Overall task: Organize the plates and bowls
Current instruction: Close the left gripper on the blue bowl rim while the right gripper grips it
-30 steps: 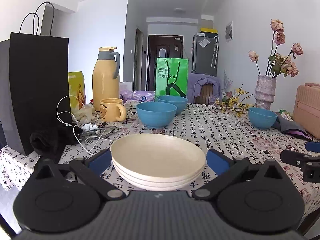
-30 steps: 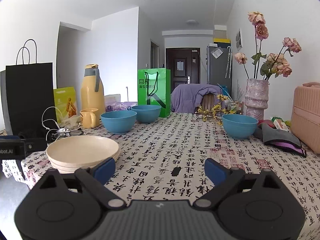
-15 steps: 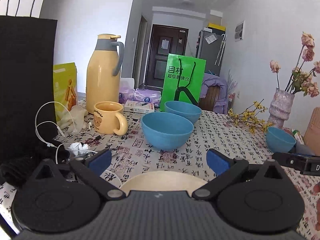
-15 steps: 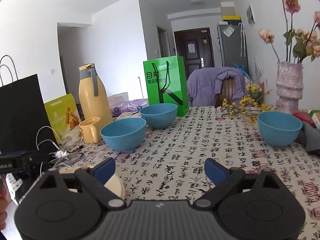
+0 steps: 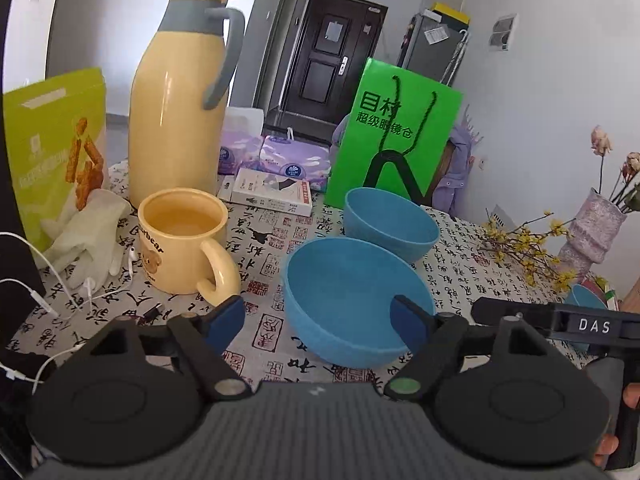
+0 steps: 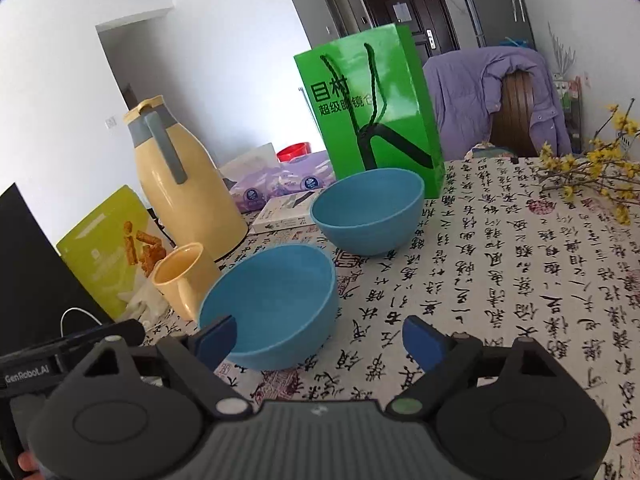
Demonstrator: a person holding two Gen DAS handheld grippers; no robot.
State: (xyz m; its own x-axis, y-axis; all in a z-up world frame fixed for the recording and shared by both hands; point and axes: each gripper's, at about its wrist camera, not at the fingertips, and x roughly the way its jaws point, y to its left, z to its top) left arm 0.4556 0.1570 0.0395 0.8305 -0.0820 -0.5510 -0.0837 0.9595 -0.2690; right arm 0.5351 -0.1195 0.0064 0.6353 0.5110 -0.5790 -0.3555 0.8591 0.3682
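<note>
Two blue bowls stand on the patterned tablecloth. The near bowl point(image 5: 352, 300) sits just ahead of my left gripper point(image 5: 318, 320), which is open with its right pad over the bowl's near rim. The far bowl point(image 5: 390, 228) stands behind it by the green bag. In the right wrist view the near bowl point(image 6: 272, 304) is at the left pad of my open right gripper point(image 6: 320, 338), and the far bowl point(image 6: 368, 210) is beyond. A third blue bowl point(image 5: 586, 296) peeks out behind the right gripper's body. The cream plates are out of view.
A yellow mug point(image 5: 184, 240) and yellow thermos point(image 5: 180, 96) stand left of the bowls. A green paper bag point(image 5: 396, 136), tissue packs point(image 5: 280, 156), a snack bag point(image 5: 52, 144), earphone cables point(image 5: 40, 296) and a vase point(image 5: 592, 232) with flowers crowd the table.
Both grippers have moved forward over the table past the cream plates, which have dropped out of view. The near blue bowl now sits right at both grippers' pads.
</note>
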